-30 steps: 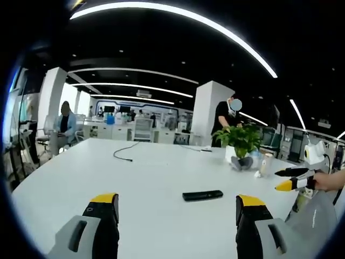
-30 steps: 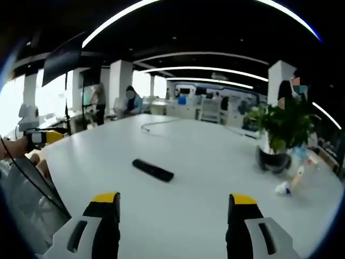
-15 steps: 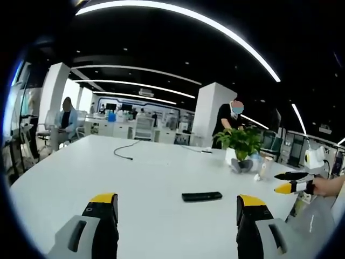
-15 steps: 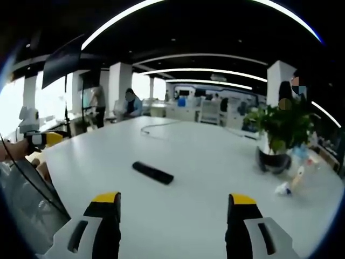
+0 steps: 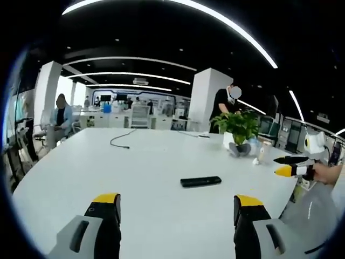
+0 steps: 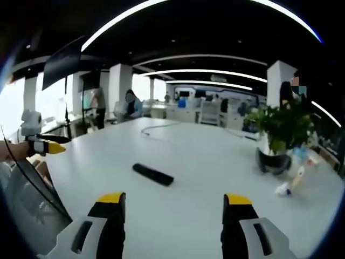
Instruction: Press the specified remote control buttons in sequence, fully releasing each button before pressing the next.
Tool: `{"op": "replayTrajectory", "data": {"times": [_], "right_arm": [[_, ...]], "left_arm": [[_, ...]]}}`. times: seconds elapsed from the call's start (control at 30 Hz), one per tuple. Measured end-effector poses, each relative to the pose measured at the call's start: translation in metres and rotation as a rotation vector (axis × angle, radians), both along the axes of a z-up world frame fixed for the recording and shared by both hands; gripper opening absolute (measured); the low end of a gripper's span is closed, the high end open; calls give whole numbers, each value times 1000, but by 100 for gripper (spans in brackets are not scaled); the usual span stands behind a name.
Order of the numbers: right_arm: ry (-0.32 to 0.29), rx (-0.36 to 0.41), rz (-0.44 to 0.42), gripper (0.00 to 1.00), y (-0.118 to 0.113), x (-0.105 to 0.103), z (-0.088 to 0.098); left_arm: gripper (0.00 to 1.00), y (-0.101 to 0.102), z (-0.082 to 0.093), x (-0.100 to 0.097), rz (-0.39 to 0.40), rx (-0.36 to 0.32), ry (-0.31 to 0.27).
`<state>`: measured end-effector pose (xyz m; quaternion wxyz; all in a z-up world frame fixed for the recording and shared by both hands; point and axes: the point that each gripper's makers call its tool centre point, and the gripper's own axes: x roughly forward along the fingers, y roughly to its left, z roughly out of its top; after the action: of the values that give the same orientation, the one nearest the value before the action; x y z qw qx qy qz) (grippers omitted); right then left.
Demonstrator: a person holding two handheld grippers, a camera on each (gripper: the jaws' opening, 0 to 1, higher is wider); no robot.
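On the white tabletop (image 5: 140, 172) a slim black remote control (image 5: 200, 182) lies flat near the middle, well apart from both tools and untouched. Both hand-held grippers hover above the near edge. The left hand-held gripper (image 5: 175, 216) has its yellow-tipped jaws spread wide and holds nothing; the right hand-held gripper (image 6: 171, 213) is equally spread and empty. A potted plant (image 6: 280, 135) stands farther back, to the right of the remote control in the right gripper view.

Compared with a second ago, little has changed: the left gripper view has tilted slightly, so the remote control sits a touch higher in it, and the right jaws look marginally closer together. No button press appears to have begun; the approach is still ahead.
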<state>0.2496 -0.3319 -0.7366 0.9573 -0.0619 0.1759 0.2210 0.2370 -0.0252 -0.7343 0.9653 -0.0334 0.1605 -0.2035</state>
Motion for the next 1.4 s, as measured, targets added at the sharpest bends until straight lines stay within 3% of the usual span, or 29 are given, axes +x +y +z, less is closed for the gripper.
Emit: {"op": "replayTrajectory", "data": {"times": [0.1, 0.27, 0.63, 0.87, 1.4], "right_arm": [[5, 6, 0, 71, 1, 0, 0], [12, 3, 12, 71, 3, 0, -2], [14, 37, -6, 70, -1, 0, 0], [7, 39, -7, 70, -1, 0, 2], [4, 34, -7, 69, -2, 0, 1]], "left_arm": [[88, -7, -15, -5, -56, 75, 59], [88, -21, -17, -8, -123, 109, 62], [89, -38, -24, -10, -197, 64, 139], [91, -45, -29, -5, -227, 101, 146], [98, -67, -37, 16, -260, 76, 178]]}}
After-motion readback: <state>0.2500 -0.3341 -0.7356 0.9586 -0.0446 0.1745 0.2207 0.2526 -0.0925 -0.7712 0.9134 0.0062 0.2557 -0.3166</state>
